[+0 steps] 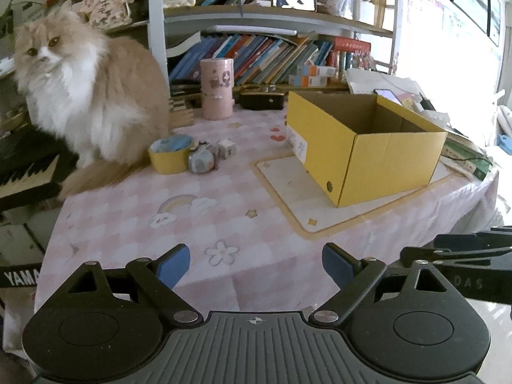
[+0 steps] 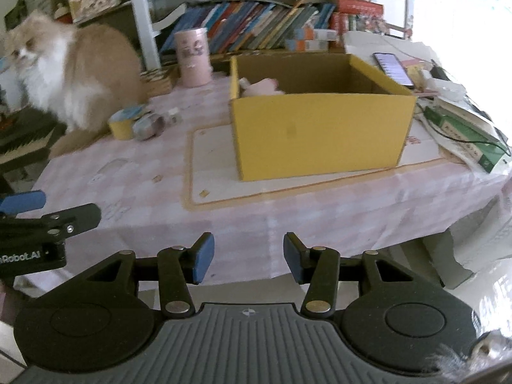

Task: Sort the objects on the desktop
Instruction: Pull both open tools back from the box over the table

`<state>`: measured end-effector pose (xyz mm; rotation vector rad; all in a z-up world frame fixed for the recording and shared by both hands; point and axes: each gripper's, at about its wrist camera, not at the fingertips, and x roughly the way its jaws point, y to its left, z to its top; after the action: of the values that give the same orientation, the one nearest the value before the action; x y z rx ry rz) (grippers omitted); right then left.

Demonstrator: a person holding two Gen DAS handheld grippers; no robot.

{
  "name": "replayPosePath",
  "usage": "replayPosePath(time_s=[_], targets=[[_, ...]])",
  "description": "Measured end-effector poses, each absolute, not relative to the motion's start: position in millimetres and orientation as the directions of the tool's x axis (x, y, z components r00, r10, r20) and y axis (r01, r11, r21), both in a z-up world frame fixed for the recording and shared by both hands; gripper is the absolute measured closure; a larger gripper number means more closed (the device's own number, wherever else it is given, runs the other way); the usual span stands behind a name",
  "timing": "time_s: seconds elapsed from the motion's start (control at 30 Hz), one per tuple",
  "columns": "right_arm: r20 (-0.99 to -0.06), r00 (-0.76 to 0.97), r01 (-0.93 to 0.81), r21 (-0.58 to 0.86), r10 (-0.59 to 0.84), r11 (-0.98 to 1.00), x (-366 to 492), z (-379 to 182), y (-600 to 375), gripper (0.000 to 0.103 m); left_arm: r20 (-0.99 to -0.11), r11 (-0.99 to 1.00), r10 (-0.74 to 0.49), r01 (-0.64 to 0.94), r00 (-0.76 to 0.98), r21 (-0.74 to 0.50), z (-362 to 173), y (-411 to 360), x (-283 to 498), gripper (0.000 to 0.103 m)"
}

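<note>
"YAMA" lettering [image 1: 22,276] legible at left edge; "Robot.AI" on left gripper [image 1: 256,264] body. Both tools released, nothing between blue pads: left spread wide, right gripper [image 2: 246,260] narrower. Open yellow corrugated box [image 2: 320,134] on cream mat, pink soft item [image 2: 264,86] inside. Tape roll [image 1: 169,155], small cube [image 1: 226,149] beside fluffy cat [image 1: 86,96]; near checkered cloth [image 1: 134,224] bare.

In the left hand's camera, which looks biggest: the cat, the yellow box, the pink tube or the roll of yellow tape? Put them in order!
1. Cat and yellow box: look about alike, too close to rank.
2. Pink tube.
3. Yellow tape roll, smallest.
</note>
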<state>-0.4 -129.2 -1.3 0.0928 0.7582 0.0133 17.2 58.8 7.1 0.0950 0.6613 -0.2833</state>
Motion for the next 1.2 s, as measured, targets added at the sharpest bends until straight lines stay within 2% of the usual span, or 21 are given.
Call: replayPosePath(time_s=[0.43, 0.53, 1.2], targets=[[-0.674, 0.730, -0.070, 0.089, 0.112, 0.994, 0.1, -0.8, -84.8, 0.053, -0.617, 0.972, -0.164, 0.231, 0.770, 0.031, 5.0, 90.2, 5.3, 0.011], [-0.674, 0.729, -0.091, 0.081, 0.122, 0.993, -1.1, -1.5, -76.0, 0.053, -0.619, 0.975, -0.156, 0.222, 0.770, 0.030, 3.8, 96.3, 2.9, 0.007], [-0.675, 0.723, -0.137, 0.071, 0.149, 0.988, 2.4, -0.5, -42.4, 0.051, -0.601, 0.979, -0.136, 0.202, 0.788, 0.043, 5.1, 122.9, -1.5, 0.005]])
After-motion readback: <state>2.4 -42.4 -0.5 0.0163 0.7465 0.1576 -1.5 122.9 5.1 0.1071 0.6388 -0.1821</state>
